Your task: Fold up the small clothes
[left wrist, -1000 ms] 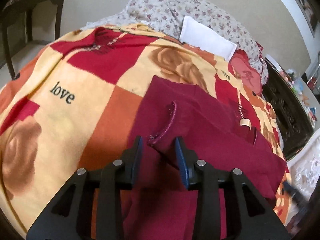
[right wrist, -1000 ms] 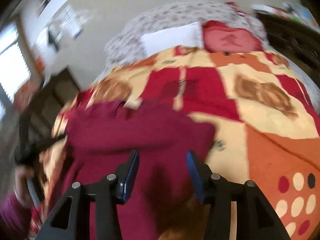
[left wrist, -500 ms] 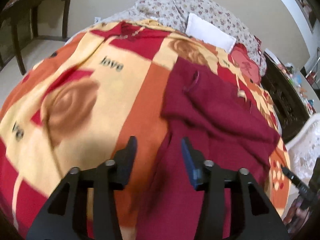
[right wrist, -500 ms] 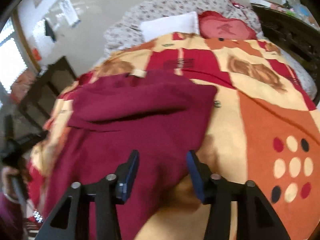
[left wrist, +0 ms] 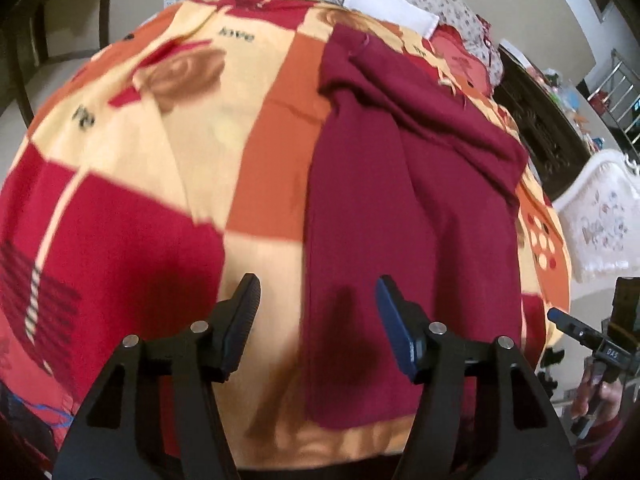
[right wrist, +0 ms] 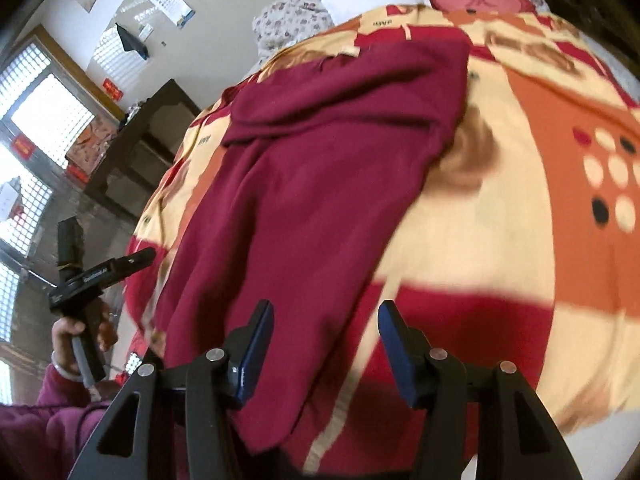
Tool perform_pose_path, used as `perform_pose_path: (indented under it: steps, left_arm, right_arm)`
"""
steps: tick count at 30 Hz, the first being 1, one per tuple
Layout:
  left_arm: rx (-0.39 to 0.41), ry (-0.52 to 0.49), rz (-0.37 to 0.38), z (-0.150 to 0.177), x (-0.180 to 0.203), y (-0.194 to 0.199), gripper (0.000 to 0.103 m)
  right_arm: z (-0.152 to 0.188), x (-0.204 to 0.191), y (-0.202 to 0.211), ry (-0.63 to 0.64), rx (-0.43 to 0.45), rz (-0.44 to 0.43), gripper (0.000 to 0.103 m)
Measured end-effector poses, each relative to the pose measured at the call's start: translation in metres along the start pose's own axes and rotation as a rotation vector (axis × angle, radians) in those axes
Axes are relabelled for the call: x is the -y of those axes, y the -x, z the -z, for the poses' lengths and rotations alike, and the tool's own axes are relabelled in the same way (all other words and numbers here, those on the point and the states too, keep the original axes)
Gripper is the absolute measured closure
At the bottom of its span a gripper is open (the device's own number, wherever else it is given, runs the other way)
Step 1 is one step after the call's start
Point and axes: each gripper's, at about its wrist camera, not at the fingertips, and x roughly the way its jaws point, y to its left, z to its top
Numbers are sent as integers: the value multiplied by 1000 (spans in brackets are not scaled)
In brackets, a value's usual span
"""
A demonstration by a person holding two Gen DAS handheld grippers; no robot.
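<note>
"love" on the blanket [left wrist: 132, 160]

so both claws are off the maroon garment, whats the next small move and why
Probably lower both claws onto the near hem of the maroon garment and pinch it. The far part is already folded over, while the near half lies long and flat on the blanket. The left claw, jaws just opening, and the right claw are open above that end, holding nothing.

A home bedroom. A bed [left wrist: 168, 168] carries a patterned blanket [right wrist: 500, 220] and a white pillow [left wrist: 390, 4]. Dark wooden furniture [right wrist: 148, 148] stands beside barred windows [right wrist: 44, 116].
</note>
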Motion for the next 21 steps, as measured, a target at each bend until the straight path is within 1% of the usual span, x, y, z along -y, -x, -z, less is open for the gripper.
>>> perform_pose_path:
  steps: [2,5,10,14,18,21]
  left_arm:
    - [-2,1,-8,10,-2,0,43]
    - [-27,21,21,19,-4,-4,43]
    - [-34,23,50,26,0,-5,43]
    - [-53,10,83,30,8,-9,43]
    - [-75,2,48,32,12,-20,43]
    - [-73,-21,20,34,16,-24,43]
  right_arm:
    - [14,3,-2,-36,-18,-25,50]
    - [34,2,-8,-66,-41,-62,50]
    - [48,-9,-19,-48,-66,-133,50]
    - [53,-10,-35,-80,-93,-152,50]
    - [53,-13,-49,-81,-129,-158,50]
    - [52,-13,-54,-91,-127,-183,50]
